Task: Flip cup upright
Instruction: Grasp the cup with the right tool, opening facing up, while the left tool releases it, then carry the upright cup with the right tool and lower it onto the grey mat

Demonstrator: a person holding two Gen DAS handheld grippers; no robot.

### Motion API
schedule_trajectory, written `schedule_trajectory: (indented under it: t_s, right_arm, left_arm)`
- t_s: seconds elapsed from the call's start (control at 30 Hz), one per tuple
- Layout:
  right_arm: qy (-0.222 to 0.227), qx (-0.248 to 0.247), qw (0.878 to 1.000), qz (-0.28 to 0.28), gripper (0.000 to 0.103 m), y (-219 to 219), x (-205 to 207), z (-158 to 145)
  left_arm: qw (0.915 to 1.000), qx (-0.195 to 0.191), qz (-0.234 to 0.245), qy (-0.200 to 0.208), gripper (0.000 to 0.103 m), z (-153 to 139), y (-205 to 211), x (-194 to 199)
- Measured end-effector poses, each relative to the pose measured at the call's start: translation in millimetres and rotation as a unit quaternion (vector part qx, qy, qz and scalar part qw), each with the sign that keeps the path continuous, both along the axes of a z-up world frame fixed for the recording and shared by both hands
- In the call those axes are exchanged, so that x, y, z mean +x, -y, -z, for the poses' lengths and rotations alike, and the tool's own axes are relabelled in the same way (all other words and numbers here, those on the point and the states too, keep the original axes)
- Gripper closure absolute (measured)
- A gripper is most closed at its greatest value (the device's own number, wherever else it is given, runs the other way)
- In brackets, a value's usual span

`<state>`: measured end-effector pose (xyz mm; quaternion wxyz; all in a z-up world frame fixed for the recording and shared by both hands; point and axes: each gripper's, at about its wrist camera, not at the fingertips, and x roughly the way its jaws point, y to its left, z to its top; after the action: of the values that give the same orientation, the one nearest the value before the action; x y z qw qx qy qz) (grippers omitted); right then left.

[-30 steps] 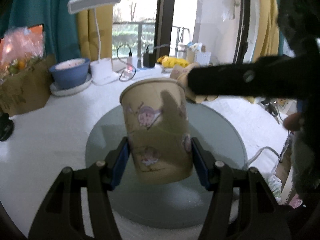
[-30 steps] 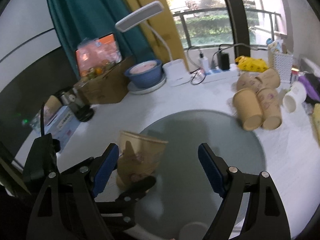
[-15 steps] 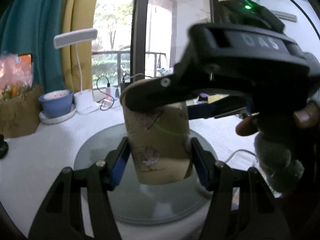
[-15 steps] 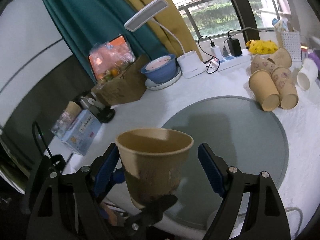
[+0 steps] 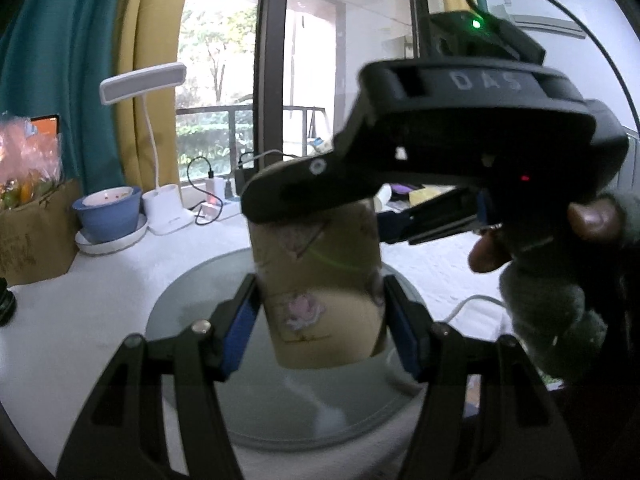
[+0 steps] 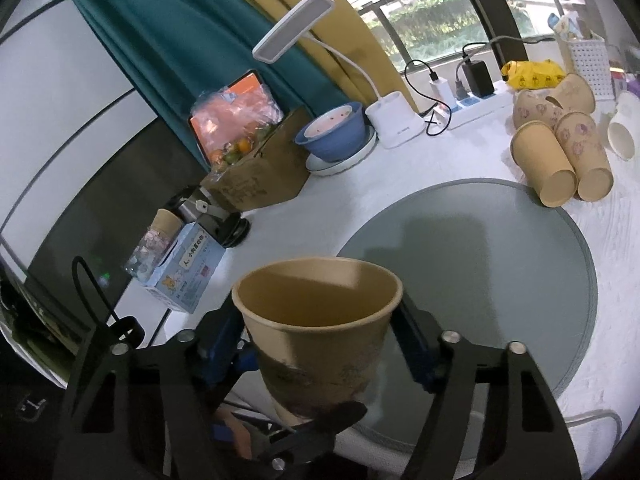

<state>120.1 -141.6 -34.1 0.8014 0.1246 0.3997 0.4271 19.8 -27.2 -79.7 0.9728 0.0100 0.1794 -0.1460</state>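
Observation:
A tan paper cup with pink flower prints is held upright in the air above the round grey glass disc. My left gripper is shut on its lower body. In the right wrist view the cup shows its open mouth facing up, and my right gripper stands around its upper part with blue pads close to or touching its sides. The right gripper's black body hides the cup's rim in the left wrist view.
Several paper cups lie on their sides at the disc's far right. A blue bowl on a plate, a white desk lamp, a power strip, a cardboard box and a tissue box stand on the white table.
The left gripper lifted the cup off the disc. The right gripper came in around the cup's upper part and narrowed onto it.

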Motion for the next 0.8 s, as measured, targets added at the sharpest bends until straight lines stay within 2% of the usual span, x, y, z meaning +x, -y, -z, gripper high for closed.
schedule_trajectory:
  t_s: [0.23, 0.33, 0.43, 0.7, 0.8]
  right_arm:
    - [0.001, -0.004, 1.000, -0.004, 0.034, -3, 2, 2]
    - [0.002, -0.007, 1.000, -0.001, 0.035, -5, 5, 3]
    - [0.006, -0.016, 1.000, 0.005, 0.035, -8, 7, 5]
    - [0.056, -0.047, 0.996, 0.042, 0.035, -16, 17, 0]
    - [0.087, -0.070, 0.992, 0.059, 0.035, -19, 20, 0]
  left_arm:
    - [1.0000, -0.006, -0.001, -0.007, 0.038, 2, -2, 2]
    - [0.9998, -0.015, 0.008, -0.009, 0.027, 2, -4, 2]
    - [0.9996, -0.020, 0.012, -0.014, 0.024, 5, -5, 4]
    - [0.9981, -0.033, 0.013, -0.050, 0.024, 15, -15, 10]
    - [0.9959, -0.050, -0.002, -0.076, 0.024, 22, -27, 16]
